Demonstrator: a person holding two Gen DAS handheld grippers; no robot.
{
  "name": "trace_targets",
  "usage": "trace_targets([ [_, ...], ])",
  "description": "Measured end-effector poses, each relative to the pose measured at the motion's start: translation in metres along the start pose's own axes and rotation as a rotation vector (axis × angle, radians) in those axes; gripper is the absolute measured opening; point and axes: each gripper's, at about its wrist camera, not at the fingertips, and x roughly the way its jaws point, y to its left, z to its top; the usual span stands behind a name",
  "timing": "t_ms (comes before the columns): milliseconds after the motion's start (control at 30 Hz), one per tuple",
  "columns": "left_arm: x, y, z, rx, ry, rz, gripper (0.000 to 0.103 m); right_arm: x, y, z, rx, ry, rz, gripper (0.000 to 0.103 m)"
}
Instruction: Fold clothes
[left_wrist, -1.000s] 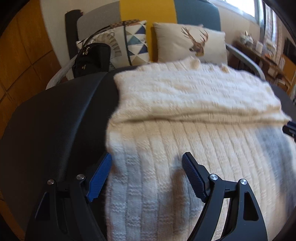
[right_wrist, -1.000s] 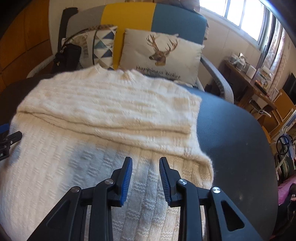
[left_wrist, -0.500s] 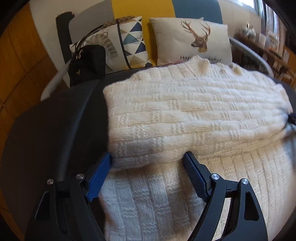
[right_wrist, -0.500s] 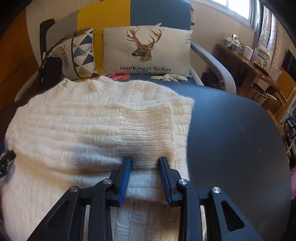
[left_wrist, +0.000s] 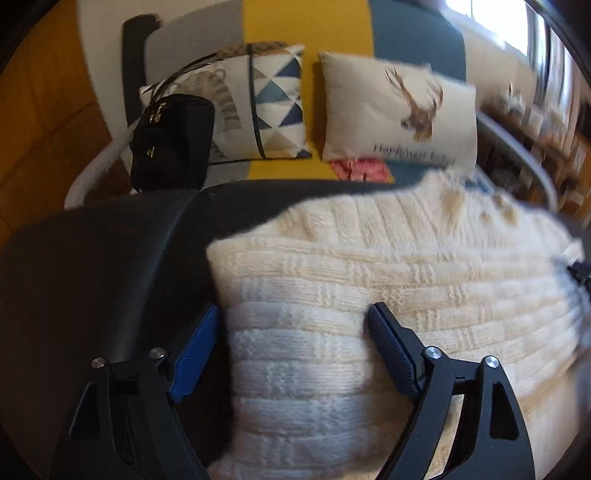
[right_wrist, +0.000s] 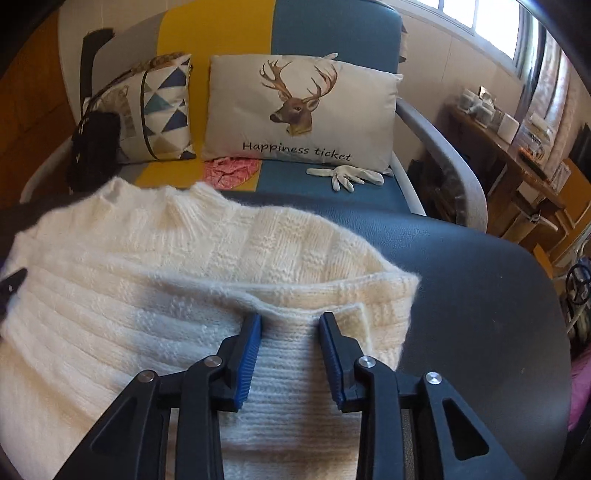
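My left claw (left_wrist: 291, 325) has just been widening around the folded edge of the cream cable-knit sweater (left_wrist: 388, 280). My right claw (right_wrist: 290, 328) stands partly open, sweater fabric bunched between its pads. The sweater lies folded across the dark round worktop (right_wrist: 480, 288).

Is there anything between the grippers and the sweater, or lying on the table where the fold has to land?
Nothing visible. The sweater already lies between the pads of the right gripper and the left gripper, whose jaws have just been opening. The table around it shows nothing else.
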Motion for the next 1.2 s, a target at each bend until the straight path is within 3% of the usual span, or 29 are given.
trace_targets([
  [100, -0.016, 0.011, 0.01, -0.041, -0.087, -0.036, 0.086, -0.016, 0.011, 0.021, -0.022, -0.068, 0.06, 0.032],
  [200, -0.012, 0.007, 0.035, -0.038, -0.1, -0.06, 0.086, -0.013, 0.036, 0.047, -0.057, -0.094, 0.164, 0.032],
  [300, 0.012, -0.007, 0.058, 0.004, -0.05, -0.046, 0.086, 0.016, 0.059, 0.064, -0.097, -0.058, 0.166, 0.032],
  [367, 0.036, -0.019, 0.061, 0.07, 0.028, 0.056, 0.086, 0.045, 0.065, 0.065, -0.111, 0.024, 0.167, 0.031],
  [400, 0.046, -0.021, 0.062, 0.082, 0.065, 0.094, 0.086, 0.061, 0.064, 0.063, -0.118, 0.075, 0.122, 0.032],
  [467, 0.052, -0.009, 0.062, 0.009, 0.088, 0.058, 0.087, 0.056, 0.06, 0.063, -0.087, 0.054, 0.138, 0.032],
  [533, 0.039, -0.011, 0.069, -0.006, 0.039, 0.012, 0.087, 0.047, 0.055, 0.064, -0.058, 0.019, 0.17, 0.031],
  [667, 0.027, -0.042, 0.082, 0.055, -0.019, -0.082, 0.087, 0.037, 0.053, 0.071, -0.072, -0.035, 0.094, 0.031],
  [733, 0.037, -0.067, 0.088, 0.116, -0.003, -0.073, 0.087, 0.044, 0.051, 0.075, -0.08, -0.019, 0.051, 0.031],
  [800, 0.06, -0.084, 0.094, 0.166, 0.06, -0.013, 0.087, 0.062, 0.052, 0.078, -0.106, 0.024, 0.031, 0.032],
  [900, 0.081, -0.088, 0.097, 0.135, 0.091, 0.036, 0.094, 0.075, 0.044, 0.074, -0.147, -0.002, -0.005, 0.039],
  [967, 0.081, -0.077, 0.097, 0.064, 0.106, 0.023, 0.094, 0.079, 0.025, 0.069, -0.049, 0.008, 0.05, 0.04],
  [1067, 0.073, -0.069, 0.092, 0.028, 0.099, -0.004, 0.094, 0.074, 0.02, 0.066, -0.032, -0.003, 0.082, 0.04],
  [1200, 0.038, -0.065, 0.078, 0.04, 0.0, -0.018, 0.092, 0.045, 0.029, 0.052, -0.061, -0.066, 0.169, 0.04],
])
